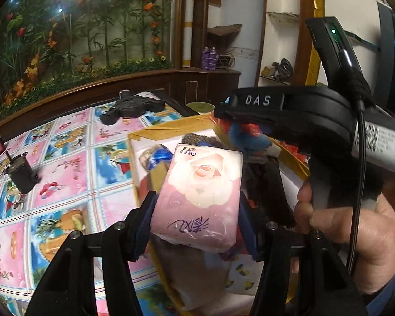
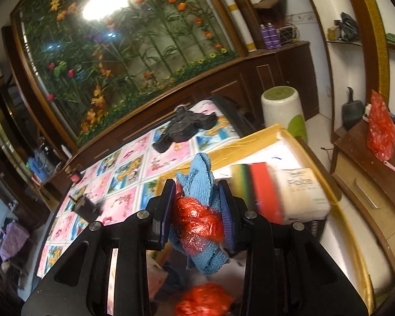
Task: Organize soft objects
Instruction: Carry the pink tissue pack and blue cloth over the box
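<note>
- Left gripper [image 1: 194, 218]: clamped on a pink tissue pack [image 1: 200, 197], held over the box [image 1: 144, 134]. The grip is at the pack's near end only; sag or slip is judged possible.
- Right gripper [image 2: 197, 216]: clamped on a blue cloth [image 2: 200, 179] bundled with a red bag [image 2: 197, 218]; the bag is judged likely to slide out.
- At 2 o'clock of it, a white pack [image 2: 302, 192] reads "Face".
- "DAS" is read on the right gripper's body in the left view; the pink pack's script is not legible.

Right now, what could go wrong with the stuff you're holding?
The pink rose-printed tissue pack is pinched only near one end by the left gripper, so it might tip out. The right gripper holds a blue knitted cloth and red crinkly plastic bag together; one might slip free.
</note>
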{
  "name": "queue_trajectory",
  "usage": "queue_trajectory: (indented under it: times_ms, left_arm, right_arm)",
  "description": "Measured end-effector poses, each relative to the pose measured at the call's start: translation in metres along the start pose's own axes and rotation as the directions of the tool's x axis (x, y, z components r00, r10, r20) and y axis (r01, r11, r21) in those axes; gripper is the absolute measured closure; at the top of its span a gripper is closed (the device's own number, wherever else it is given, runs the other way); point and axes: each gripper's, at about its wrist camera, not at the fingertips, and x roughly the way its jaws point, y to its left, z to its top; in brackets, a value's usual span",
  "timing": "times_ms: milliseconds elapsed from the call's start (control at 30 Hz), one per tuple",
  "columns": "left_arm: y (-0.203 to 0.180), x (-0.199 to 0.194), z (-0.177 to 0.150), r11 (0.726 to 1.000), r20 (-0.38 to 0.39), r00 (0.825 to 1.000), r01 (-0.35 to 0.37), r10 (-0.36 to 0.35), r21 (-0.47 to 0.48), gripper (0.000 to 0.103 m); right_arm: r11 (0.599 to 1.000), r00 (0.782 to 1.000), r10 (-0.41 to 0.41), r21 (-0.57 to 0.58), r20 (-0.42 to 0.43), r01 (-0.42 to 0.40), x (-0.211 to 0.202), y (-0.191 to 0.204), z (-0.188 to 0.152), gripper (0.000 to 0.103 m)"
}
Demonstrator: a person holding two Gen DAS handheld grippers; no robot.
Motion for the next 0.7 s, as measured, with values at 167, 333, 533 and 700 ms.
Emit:
queue_trajectory:
  times_ms: [167,333,533,700]
  left_arm:
    - [-0.001,0.007,-0.004,1.000,-0.012,1.000,0.008,-0.008,-0.004,0.045]
    - [-0.006,0.015,-0.010,0.999,-0.017,1.000,0.021,-0.020,0.027,0.044]
    - [-0.007,0.014,-0.012,0.998,-0.011,0.999,0.039,-0.039,0.039,0.044]
    - [-0.009,0.015,-0.013,0.998,-0.003,0.999,0.036,-0.036,0.059,0.044]
  right_arm:
    - [0.998,0.998,-0.056,0.036,-0.004,0.056,-0.003,-0.022,0.000,0.071]
    - [0.995,0.997,-0.068,0.065,-0.047,0.071,0.004,-0.036,-0.001,0.071]
    - [0.993,0.992,-0.100,0.051,-0.079,0.104,0.011,-0.034,-0.002,0.071]
    - [0.992,0.991,-0.105,0.065,-0.083,0.110,0.011,-0.035,-0.005,0.071]
